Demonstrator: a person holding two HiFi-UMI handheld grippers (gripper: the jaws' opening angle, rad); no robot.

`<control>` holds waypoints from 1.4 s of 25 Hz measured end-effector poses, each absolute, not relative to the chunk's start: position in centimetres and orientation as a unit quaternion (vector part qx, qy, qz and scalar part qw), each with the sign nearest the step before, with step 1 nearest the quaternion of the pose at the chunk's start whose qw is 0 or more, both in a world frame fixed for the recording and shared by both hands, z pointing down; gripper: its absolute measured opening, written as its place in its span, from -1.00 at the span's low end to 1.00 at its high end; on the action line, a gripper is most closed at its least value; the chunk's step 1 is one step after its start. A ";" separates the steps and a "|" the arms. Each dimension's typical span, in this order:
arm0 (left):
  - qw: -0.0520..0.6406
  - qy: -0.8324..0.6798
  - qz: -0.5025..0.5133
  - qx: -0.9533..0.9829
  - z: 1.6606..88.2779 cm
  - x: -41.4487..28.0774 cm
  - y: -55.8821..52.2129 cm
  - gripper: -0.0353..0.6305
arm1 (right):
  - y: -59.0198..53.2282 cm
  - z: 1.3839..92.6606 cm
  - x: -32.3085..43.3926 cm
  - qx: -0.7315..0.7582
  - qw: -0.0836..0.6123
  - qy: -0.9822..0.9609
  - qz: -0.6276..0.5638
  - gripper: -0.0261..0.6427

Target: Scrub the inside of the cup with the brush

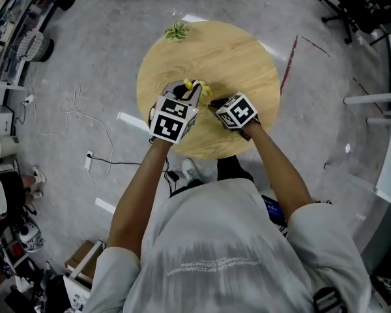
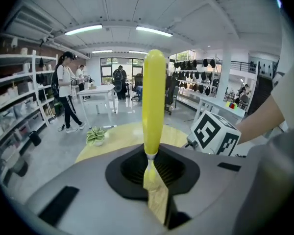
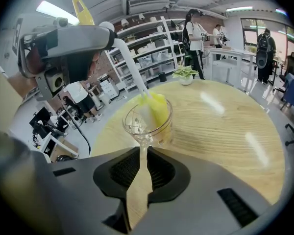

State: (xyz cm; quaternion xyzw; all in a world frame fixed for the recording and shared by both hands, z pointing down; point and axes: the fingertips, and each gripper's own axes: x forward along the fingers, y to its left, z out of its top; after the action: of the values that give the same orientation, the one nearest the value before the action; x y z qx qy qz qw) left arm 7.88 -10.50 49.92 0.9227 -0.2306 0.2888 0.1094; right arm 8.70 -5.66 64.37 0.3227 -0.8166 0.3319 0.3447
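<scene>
Occupying the middle of the floor, the round wooden table (image 1: pixel 247 64) has both grippers working at its near edge, left and right close together. Left gripper (image 2: pixel 154 166): jaws pressed together on the narrow neck of the brush (image 2: pixel 153 97), just below its yellow handle; grip appears firm. Right gripper (image 3: pixel 142 156): jaws pinching the near wall of the clear cup (image 3: pixel 162 127) at the rim, one pad inside and one outside. The cup sits at the near side of the table between the two grippers; whether its base rests on the wood cannot be confirmed. The brush's yellow head (image 3: pixel 158 109) is inside the cup, against the far wall, on a white stem. Assessment: the cup looks thin, light, rigid and smooth, so it is likely slippery and could crack under a hard squeeze; a rim pinch is adequate, but scrubbing force should stay moderate. The brush is judged light, with a soft head and a slightly flexible stem, best held at the neck or handle as now.
</scene>
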 end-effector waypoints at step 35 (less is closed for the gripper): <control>0.165 -0.304 0.259 0.902 52.4 4.5 -12.5 -0.75 | -6.1 64.6 9.5 0.315 0.359 -0.817 0.323 -0.71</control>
State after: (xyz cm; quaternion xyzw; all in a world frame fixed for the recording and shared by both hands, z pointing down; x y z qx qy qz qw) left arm 4.54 -12.55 52.43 0.9018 -0.3045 0.2587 0.1646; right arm 9.54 -6.08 64.60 0.3149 -0.8172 0.3227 0.3590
